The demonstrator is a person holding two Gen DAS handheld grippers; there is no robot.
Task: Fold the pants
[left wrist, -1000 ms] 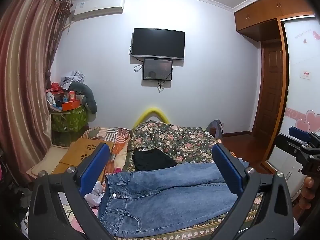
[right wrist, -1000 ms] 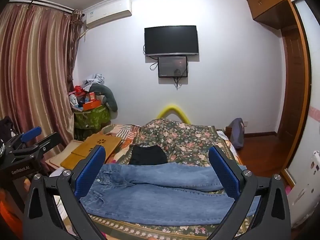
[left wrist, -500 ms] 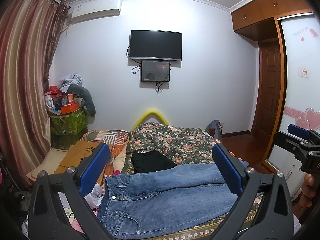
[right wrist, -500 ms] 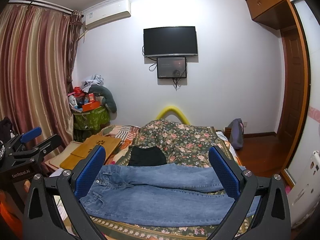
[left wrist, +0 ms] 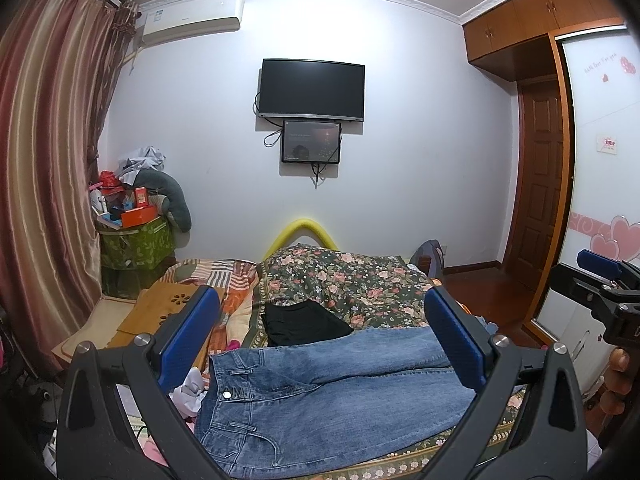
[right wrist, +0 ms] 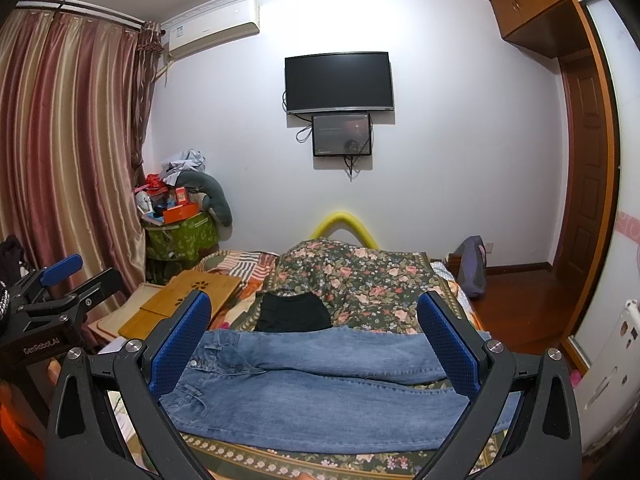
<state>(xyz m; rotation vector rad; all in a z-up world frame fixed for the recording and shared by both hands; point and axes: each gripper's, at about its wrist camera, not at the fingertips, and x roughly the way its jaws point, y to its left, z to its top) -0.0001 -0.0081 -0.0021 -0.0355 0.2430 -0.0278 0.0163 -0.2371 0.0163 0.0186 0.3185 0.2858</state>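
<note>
Between the jaws of the left gripper [left wrist: 322, 338], in the left wrist view: one pair of blue jeans [left wrist: 320, 396], spread flat across the near end of the bed [left wrist: 360, 280]. The jaws stand wide apart and hold nothing; they hang above the cloth without touching it. Waistband with its metal button lies toward the left jaw; both legs run toward the right jaw and pass behind it. Beyond the jaws, just past the jeans: one black garment [left wrist: 304, 322] on the floral bedspread. Beyond the left jaw: a wooden lap tray [left wrist: 160, 308] beside the bed. Far beyond, on the wall: a dark television [left wrist: 312, 90] with a smaller screen [left wrist: 311, 141] below it. Outside the right jaw, at the frame edge: the right gripper [left wrist: 608, 276] with part of the hand that carries it.

Between the jaws of the right gripper [right wrist: 314, 336], in the right wrist view: the same jeans [right wrist: 320, 392], lying lengthwise from one jaw to the other, waistband behind the left jaw, leg ends hidden behind the right jaw. These jaws are also spread wide, empty, clear of the denim. Just beyond them: the black garment [right wrist: 294, 314], touching the far edge of the jeans. Outside the left jaw: the left gripper [right wrist: 60, 292], with striped curtains [right wrist: 68, 152] behind it.
</note>
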